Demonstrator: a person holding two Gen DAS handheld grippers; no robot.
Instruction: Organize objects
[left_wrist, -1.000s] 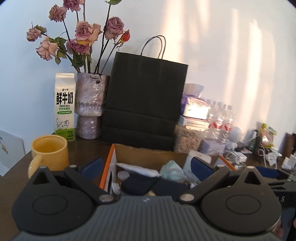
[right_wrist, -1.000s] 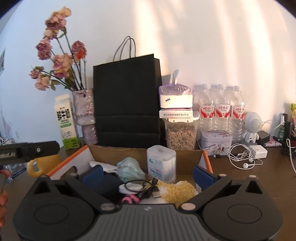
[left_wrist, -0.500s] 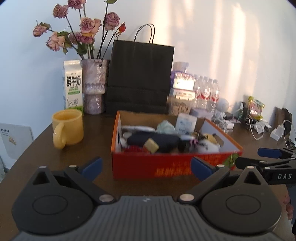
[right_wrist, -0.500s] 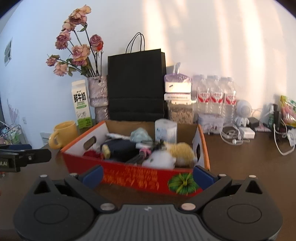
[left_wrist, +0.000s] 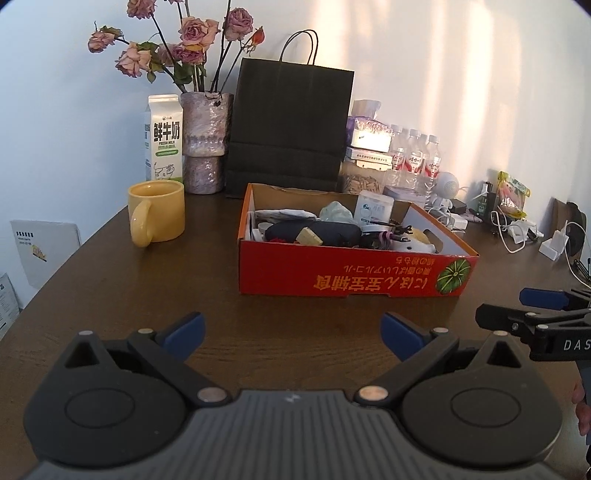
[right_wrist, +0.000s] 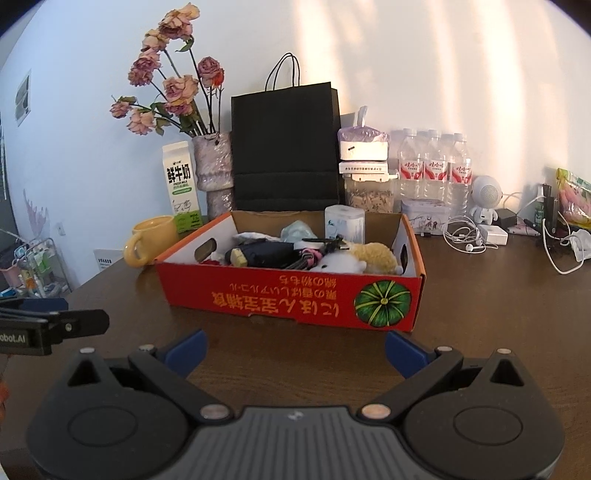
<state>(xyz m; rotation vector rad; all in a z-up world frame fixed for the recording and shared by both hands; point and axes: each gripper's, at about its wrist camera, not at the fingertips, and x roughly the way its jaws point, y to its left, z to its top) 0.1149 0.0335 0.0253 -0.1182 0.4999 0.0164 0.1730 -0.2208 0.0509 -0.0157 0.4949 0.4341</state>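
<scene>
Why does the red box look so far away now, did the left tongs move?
Yes. The left tongs pulled back toward the person: they were over the red box, which now sits well ahead, still in front of the black bag.

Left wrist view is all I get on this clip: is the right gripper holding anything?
Observer: No. Its own camera shows the right gripper open and empty, short of the box.
Operator: Does the box's left wall have a handle hole?
Observer: Yes, an oval cutout shows in that wall, on the mug side.
Operator: Anything past the table's left edge?
Observer: A small rack with items on it stands beyond the table, lower than its top.
</scene>
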